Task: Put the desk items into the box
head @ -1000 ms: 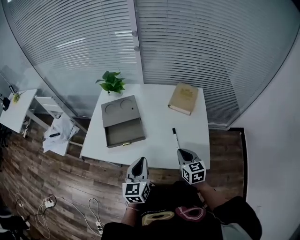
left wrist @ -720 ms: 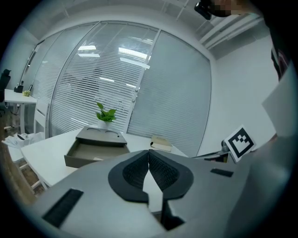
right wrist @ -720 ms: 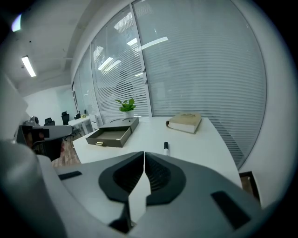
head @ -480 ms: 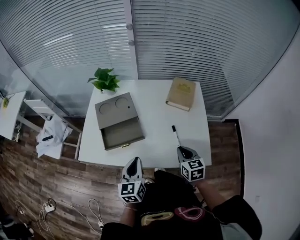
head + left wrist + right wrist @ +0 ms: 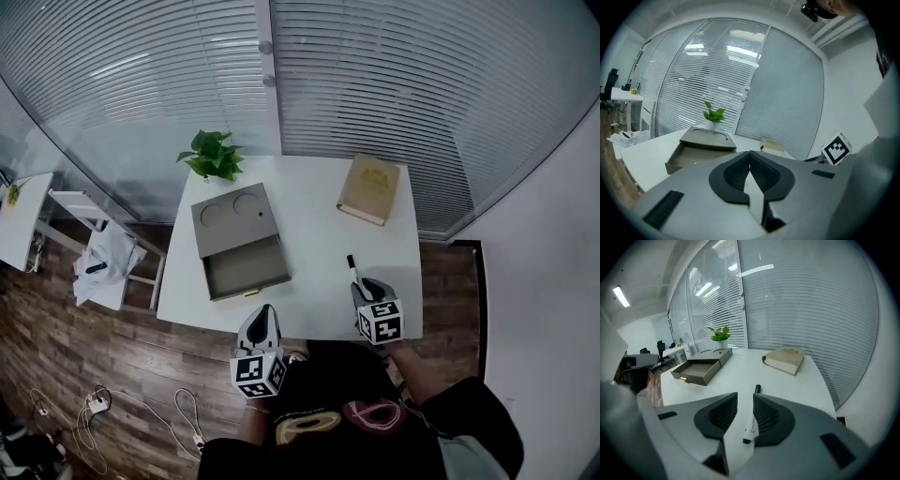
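A grey box (image 5: 239, 246) with its drawer pulled open sits on the white table (image 5: 309, 234); it also shows in the left gripper view (image 5: 699, 151) and the right gripper view (image 5: 700, 368). A black-and-white marker (image 5: 352, 268) lies near the table's front right. My right gripper (image 5: 365, 287) hangs just over the marker's near end. Its jaws have just been opening, and the marker (image 5: 752, 422) lies on the table between them, not pressed; the right gripper (image 5: 745, 397) is open. A tan book (image 5: 368, 188) lies at the back right. My left gripper (image 5: 262, 313) is shut and empty at the front edge.
A potted plant (image 5: 214, 156) stands at the table's back left, behind the box. Slatted glass walls run behind the table. A small side table with cloth (image 5: 105, 262) stands to the left, and cables (image 5: 103, 405) lie on the wood floor.
Both grippers have moved forward toward the table. The right one now reaches the marker's near end; the left one has come to the table's front edge.
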